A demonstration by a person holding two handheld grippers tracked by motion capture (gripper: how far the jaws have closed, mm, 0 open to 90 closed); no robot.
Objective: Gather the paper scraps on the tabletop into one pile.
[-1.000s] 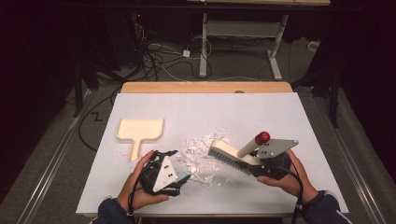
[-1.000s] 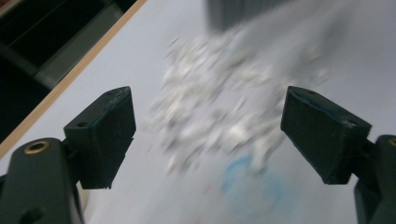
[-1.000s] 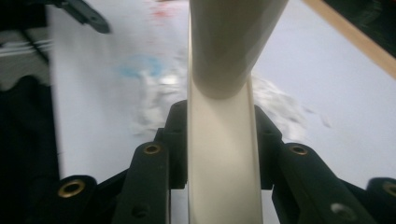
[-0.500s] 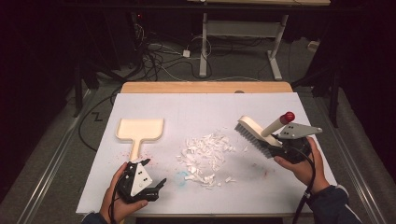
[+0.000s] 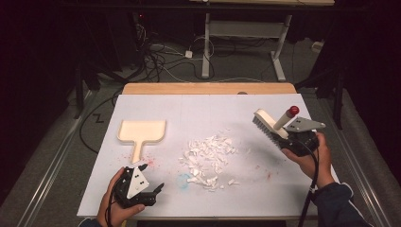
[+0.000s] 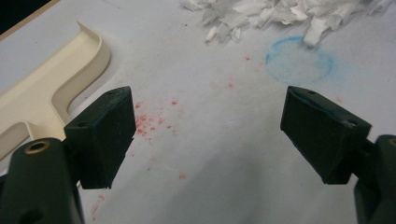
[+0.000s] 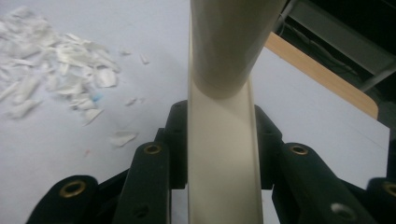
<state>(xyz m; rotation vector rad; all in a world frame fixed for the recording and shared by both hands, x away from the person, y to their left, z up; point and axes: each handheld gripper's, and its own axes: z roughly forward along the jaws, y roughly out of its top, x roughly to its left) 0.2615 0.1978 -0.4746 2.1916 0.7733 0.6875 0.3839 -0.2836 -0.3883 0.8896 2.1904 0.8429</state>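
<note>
A cream brush point(image 5: 265, 124) with dark bristles and a red-tipped handle hangs over the right side of the table. My right gripper point(image 5: 286, 140) is shut on it, and in the right gripper view the jaws clamp the brush's cream back point(image 7: 223, 154) from both sides. A pile of white paper shreds point(image 5: 208, 158) lies at mid-table, left of the brush. A cream dustpan point(image 5: 142, 131) rests flat at the left, handle toward me. My left gripper point(image 5: 156, 189) hovers near the front left edge, open point(image 6: 205, 135), with bare table between its jaws.
A white sheet point(image 5: 198, 113) covers the table, with a wooden strip point(image 5: 208, 89) along the far edge. A faint blue ring point(image 6: 299, 58) and red specks point(image 6: 154, 123) mark the sheet near the left gripper. Cables and desk legs stand on the floor beyond.
My right gripper has carried the brush from the pile's right edge out to the right and farther back. My left gripper has drawn back toward the front left edge.
</note>
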